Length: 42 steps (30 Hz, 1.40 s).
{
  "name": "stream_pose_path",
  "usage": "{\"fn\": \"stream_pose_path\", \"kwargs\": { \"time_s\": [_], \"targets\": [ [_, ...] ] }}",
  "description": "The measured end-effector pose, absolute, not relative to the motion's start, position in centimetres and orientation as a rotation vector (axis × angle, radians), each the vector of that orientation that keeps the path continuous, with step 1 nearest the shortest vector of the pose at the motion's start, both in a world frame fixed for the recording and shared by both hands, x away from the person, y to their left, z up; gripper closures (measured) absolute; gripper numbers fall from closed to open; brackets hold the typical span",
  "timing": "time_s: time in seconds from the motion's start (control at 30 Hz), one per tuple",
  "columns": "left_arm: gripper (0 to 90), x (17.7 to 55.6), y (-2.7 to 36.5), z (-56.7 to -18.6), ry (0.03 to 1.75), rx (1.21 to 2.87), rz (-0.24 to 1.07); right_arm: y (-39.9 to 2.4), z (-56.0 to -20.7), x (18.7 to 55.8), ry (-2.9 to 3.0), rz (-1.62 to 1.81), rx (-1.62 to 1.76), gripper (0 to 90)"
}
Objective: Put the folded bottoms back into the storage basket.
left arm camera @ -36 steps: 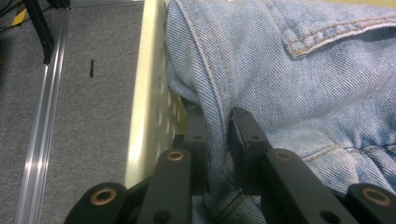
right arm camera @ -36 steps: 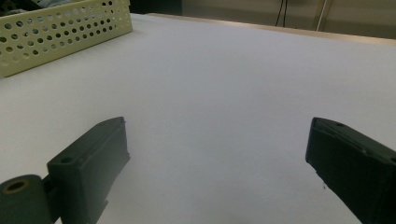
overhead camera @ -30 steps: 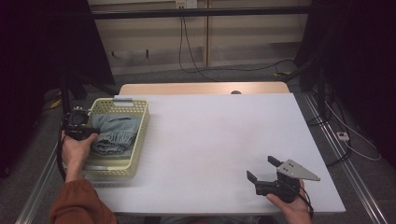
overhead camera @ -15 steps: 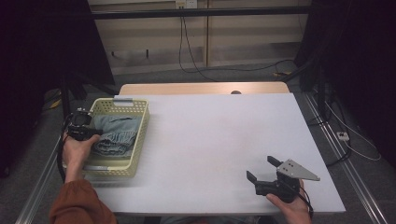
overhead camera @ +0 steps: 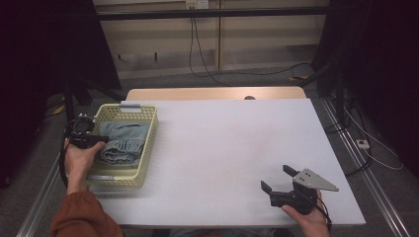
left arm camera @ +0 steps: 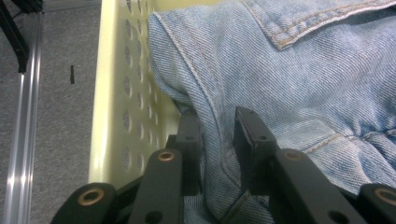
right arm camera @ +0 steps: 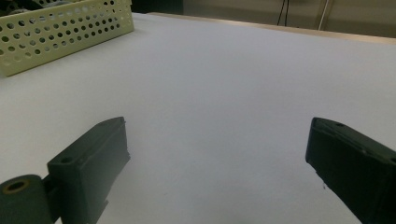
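From my remote seat, the surface (overhead camera: 222, 143) spreads across the middle of the high view. A basket (overhead camera: 148, 129) sits on its left edge, and a folded denim garment (overhead camera: 121, 143) lies inside the basket. My left hand-held gripper (overhead camera: 91, 140) reaches into the basket from its left side, with a fold of the garment between its jaws near the basket's left wall. My right hand-held gripper (overhead camera: 278, 178) rests on the surface at the near right corner, well apart from the basket, pointing toward it. Behind the surface, cables (overhead camera: 207, 64) trail across the floor.
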State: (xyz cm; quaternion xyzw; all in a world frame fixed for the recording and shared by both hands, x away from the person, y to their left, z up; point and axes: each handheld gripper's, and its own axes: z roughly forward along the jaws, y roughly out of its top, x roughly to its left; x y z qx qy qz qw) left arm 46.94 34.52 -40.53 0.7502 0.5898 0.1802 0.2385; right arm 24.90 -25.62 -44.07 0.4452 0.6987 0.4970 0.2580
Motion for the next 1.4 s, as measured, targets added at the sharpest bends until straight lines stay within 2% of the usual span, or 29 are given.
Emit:
{"fn": "stream_pose_path", "kwargs": {
  "time_s": [0.37, 0.73, 0.97, 1.13, 1.27, 1.4],
  "targets": [
    [65.4, 46.6, 34.7, -40.0, 1.593, 2.007, 0.501, -25.6, -44.1, 24.9, 1.895, 1.347, 1.207, 6.0],
    [52.9, 46.0, 34.6, -39.3, 1.482, 1.993, 0.555, -25.7, -44.1, 24.9, 1.895, 1.347, 1.211, 6.0],
    [38.0, 45.9, 34.4, -38.8, 1.445, 1.957, 0.621, -25.9, -44.1, 24.9, 1.888, 1.355, 1.220, 6.0],
    [26.4, 45.6, 34.7, -38.1, 1.452, 1.870, 0.660, -26.0, -44.2, 24.9, 1.887, 1.361, 1.227, 5.9],
    [14.7, 45.5, 34.6, -37.8, 1.429, 1.825, 0.663, -26.2, -44.2, 25.0, 1.886, 1.366, 1.232, 5.9],
    [7.3, 45.3, 34.3, -37.7, 1.376, 1.852, 0.672, -26.1, -44.2, 24.9, 1.886, 1.367, 1.228, 5.9]
  ]
}}
